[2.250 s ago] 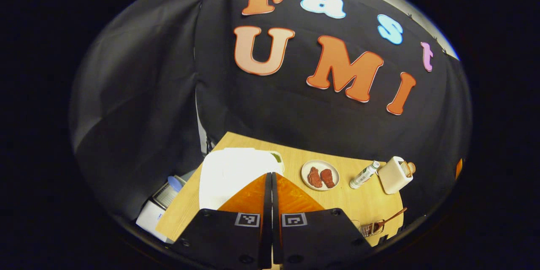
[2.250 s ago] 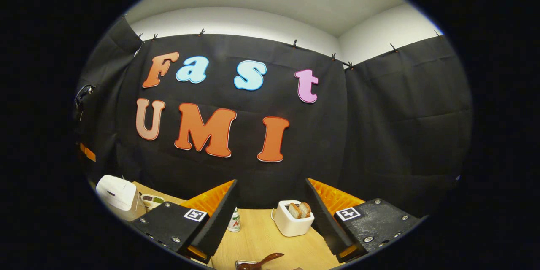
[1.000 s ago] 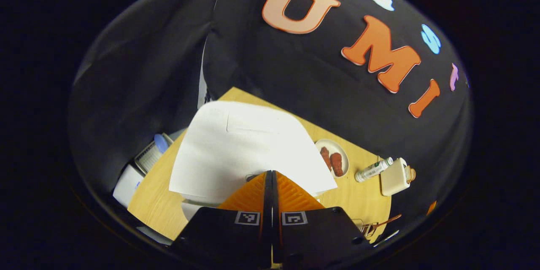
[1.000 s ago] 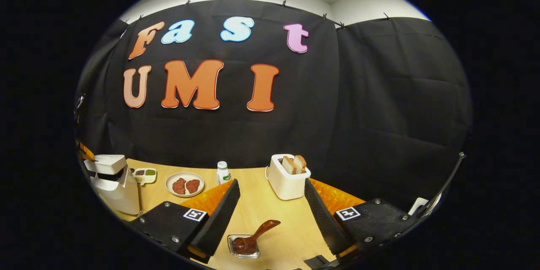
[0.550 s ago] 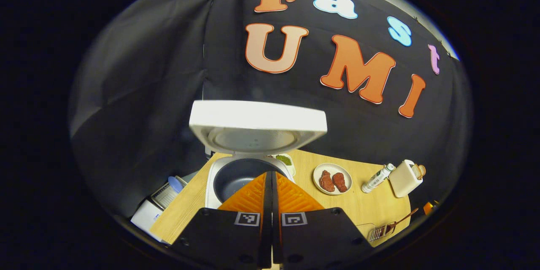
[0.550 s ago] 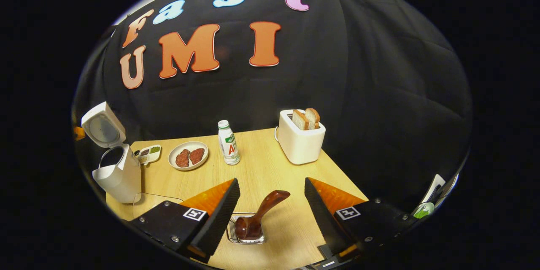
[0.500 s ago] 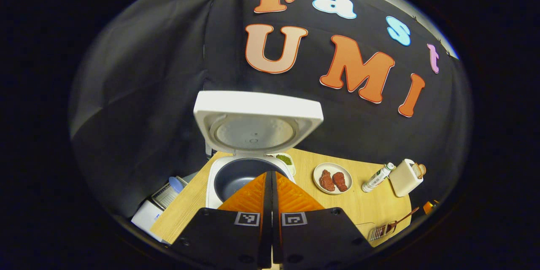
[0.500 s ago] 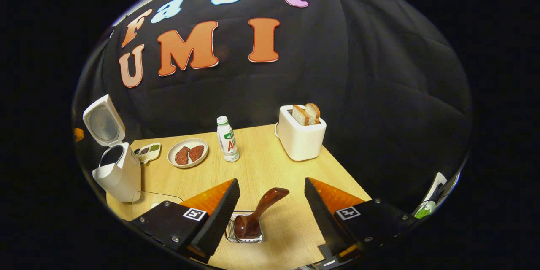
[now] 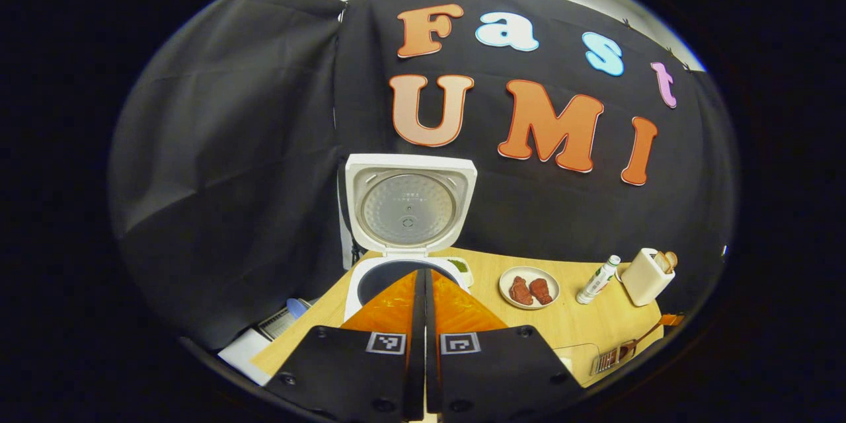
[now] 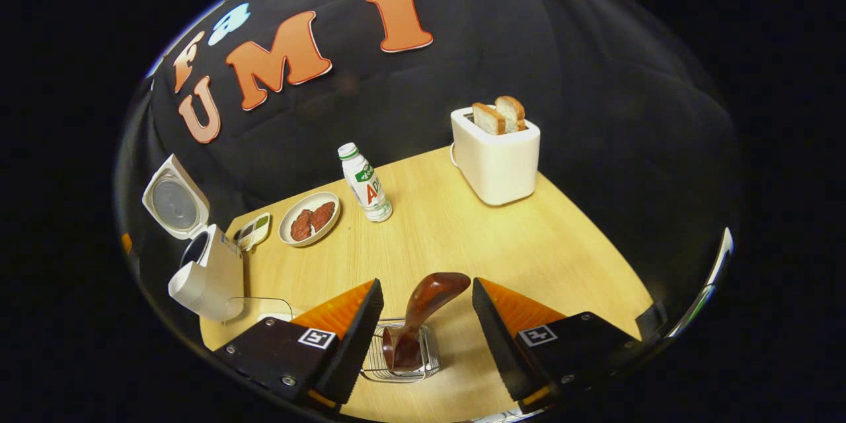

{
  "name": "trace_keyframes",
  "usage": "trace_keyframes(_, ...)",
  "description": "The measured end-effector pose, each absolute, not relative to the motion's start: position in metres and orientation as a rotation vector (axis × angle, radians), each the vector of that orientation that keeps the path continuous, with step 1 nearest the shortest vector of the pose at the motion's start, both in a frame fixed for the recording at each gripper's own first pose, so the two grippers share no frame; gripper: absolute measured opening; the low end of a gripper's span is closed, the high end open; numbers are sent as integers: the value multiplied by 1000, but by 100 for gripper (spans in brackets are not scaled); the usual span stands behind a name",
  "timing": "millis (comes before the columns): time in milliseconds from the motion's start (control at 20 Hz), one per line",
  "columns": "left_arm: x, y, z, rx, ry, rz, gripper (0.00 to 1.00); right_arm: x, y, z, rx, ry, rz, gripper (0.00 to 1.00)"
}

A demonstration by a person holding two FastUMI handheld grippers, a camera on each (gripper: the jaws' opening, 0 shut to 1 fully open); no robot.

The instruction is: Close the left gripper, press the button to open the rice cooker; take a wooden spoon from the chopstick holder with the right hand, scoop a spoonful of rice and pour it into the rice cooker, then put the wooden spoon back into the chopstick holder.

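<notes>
We see the dark glossy wooden spoon [image 10: 423,317] standing in the wire chopstick holder [image 10: 402,365], between our wide-open right gripper [image 10: 423,309] fingers. Stiff, light, likely slippery: grip its upper handle. Left gripper [image 9: 423,291] is closed, empty.

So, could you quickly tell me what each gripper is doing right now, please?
Left gripper: closed, holding nothing, in front of the open rice cooker.
Right gripper: open, jaws either side of the wooden spoon, not gripping it.
</notes>
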State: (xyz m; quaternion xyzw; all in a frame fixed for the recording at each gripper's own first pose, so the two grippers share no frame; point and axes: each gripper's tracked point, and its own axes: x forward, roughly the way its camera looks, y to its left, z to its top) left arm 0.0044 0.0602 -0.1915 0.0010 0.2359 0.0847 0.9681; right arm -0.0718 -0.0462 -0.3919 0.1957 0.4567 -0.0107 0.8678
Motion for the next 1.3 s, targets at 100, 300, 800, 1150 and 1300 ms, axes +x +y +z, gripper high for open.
trace_keyframes(100,-5,65,-182,28,452,211,6,-72,-40,-402,491,979,-10,81)
trace_keyframes(300,-20,62,-180,7,448,228,10,-76,-28,-419,600,1003,0,64)
trace_keyframes(800,-20,49,-187,-25,470,241,50,-90,-26,-416,632,881,-88,20)
trace_keyframes(1150,9,26,-183,50,456,122,50,-89,-27,-392,599,796,-174,11)
trace_keyframes(1300,15,20,-182,56,442,76,50,-81,-31,-353,505,717,-189,11)
